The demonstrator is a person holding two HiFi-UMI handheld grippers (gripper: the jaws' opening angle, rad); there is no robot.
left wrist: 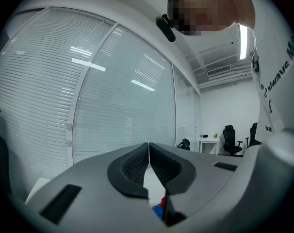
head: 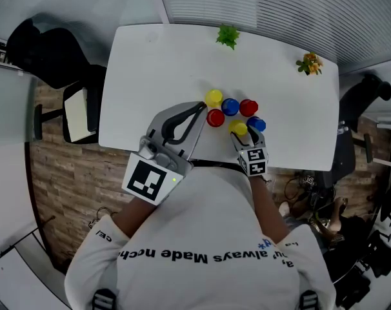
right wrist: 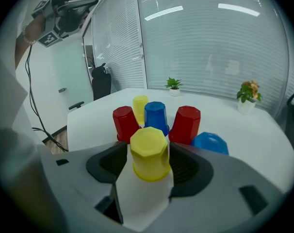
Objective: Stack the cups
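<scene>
Six cups (head: 230, 107) sit upturned by the near edge of the desk (head: 150, 76); my right tongs (right wrist: 148, 165) gape wide around the nearest yellow cup (right wrist: 149, 149), not touching it; I should centre, lower, squeeze gently; left tongs (left wrist: 148, 166) closed, empty.

- We find the rear yellow plastic cup (right wrist: 139, 104) half hidden behind the left red plastic cup (right wrist: 124, 123).
- We find the low blue plastic cup (right wrist: 211, 143) partly behind the right gripper (right wrist: 148, 161).

A white top (head: 208, 237) with dark lettering across its back fills the lower frame. The grey left tool (head: 200, 106) and grey right tool (head: 240, 133) have black ribbed pads (right wrist: 108, 164) and black-and-white marker cubes (head: 146, 181).
</scene>
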